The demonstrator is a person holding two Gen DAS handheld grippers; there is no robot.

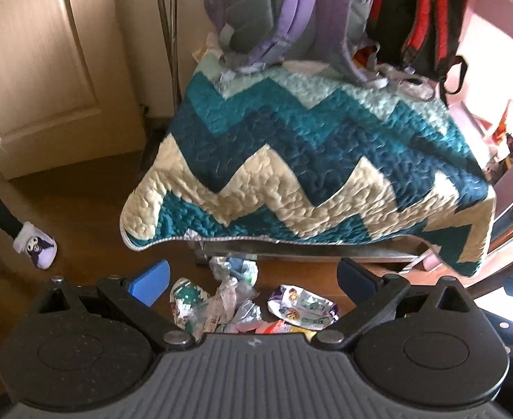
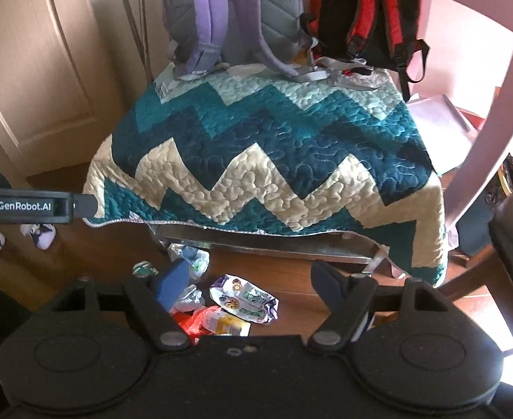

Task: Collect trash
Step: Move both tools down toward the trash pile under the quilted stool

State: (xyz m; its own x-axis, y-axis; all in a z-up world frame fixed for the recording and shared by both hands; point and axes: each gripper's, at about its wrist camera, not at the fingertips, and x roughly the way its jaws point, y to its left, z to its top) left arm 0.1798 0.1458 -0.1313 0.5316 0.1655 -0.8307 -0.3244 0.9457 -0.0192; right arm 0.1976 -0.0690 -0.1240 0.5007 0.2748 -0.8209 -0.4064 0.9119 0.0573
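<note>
A heap of trash lies on the wooden floor in front of a quilt-covered seat: a white and purple snack wrapper [image 1: 302, 305] [image 2: 244, 298], crumpled clear plastic [image 1: 228, 295], a green and white wrapper [image 1: 186, 295] and a red and yellow wrapper [image 2: 214, 321]. My left gripper [image 1: 253, 279] is open and empty above the heap. My right gripper [image 2: 249, 279] is open and empty above the same heap, and the left gripper's body [image 2: 29, 206] shows at its left edge.
A teal and cream zigzag quilt [image 1: 291, 160] [image 2: 263, 160] hangs over the seat, with a purple-grey backpack [image 2: 228, 17] and a red-black backpack [image 2: 364, 14] on top. A cream door [image 1: 40, 70] is to the left. Slippered feet [image 1: 36, 244] stand at the left.
</note>
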